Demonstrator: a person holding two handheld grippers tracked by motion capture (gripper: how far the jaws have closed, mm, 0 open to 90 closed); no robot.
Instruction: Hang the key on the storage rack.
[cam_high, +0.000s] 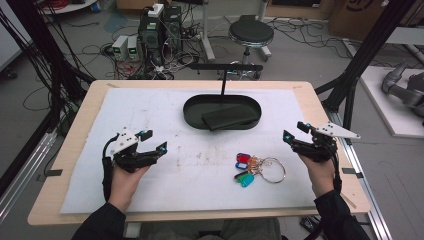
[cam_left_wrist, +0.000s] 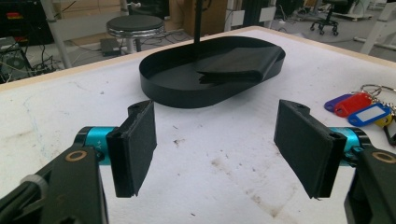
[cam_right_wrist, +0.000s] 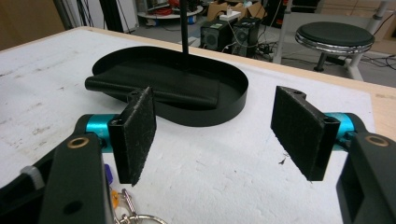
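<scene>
Plainly both the left gripper (cam_high: 156, 140) and right gripper (cam_high: 295, 131) hold their jaws wide apart, seemingly touching nothing.

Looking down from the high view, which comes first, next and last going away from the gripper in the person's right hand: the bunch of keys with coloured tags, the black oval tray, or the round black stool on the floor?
1. The bunch of keys with coloured plastic tags, on the white mat just left of the right gripper.
2. The black oval tray, farther back at mid-table.
3. The round black stool, on the floor beyond the table's far edge.
</scene>
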